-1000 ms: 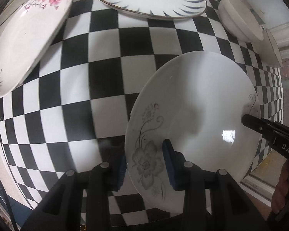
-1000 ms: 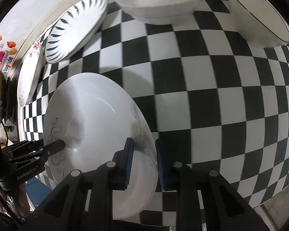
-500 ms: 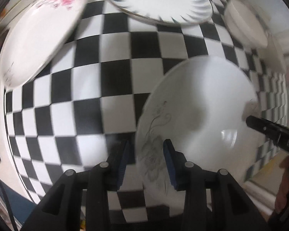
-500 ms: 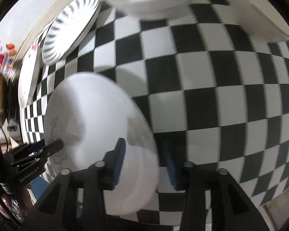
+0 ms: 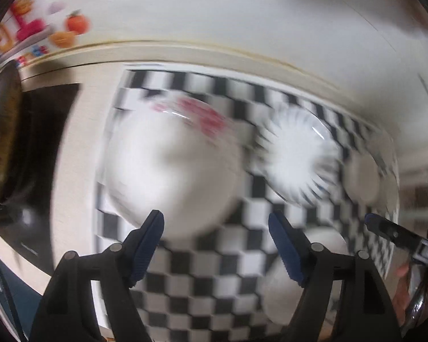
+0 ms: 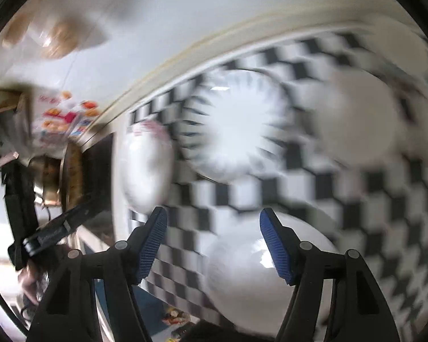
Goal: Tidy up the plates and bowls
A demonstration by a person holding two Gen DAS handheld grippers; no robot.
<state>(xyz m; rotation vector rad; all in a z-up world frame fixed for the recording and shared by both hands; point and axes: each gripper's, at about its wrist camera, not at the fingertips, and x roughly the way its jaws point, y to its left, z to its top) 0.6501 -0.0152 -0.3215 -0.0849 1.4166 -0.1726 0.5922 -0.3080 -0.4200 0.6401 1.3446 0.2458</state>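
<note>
Both views are motion-blurred. My left gripper (image 5: 216, 229) is open and empty, raised above the checkered table (image 5: 214, 279). Ahead of it lie the pink-flowered plate (image 5: 171, 159) and the blue-rayed plate (image 5: 299, 156). The grey-flowered plate (image 5: 296, 279) lies low right, behind my right finger. My right gripper (image 6: 213, 228) is open and empty too. The grey-flowered plate (image 6: 259, 273) lies on the table just below it. The blue-rayed plate (image 6: 239, 125) and pink-flowered plate (image 6: 147, 165) lie beyond. The right gripper's tip (image 5: 385, 229) shows in the left wrist view.
A white bowl (image 6: 359, 119) sits at the far right of the table; bowls (image 5: 362, 176) also show in the left wrist view. A wall with a colourful sticker (image 5: 42, 28) stands behind. A dark pan (image 5: 0, 142) sits off the table's left edge.
Both grippers let go of the grey-flowered plate, opened wide and pulled up and back from it. The plate now lies on the table.
</note>
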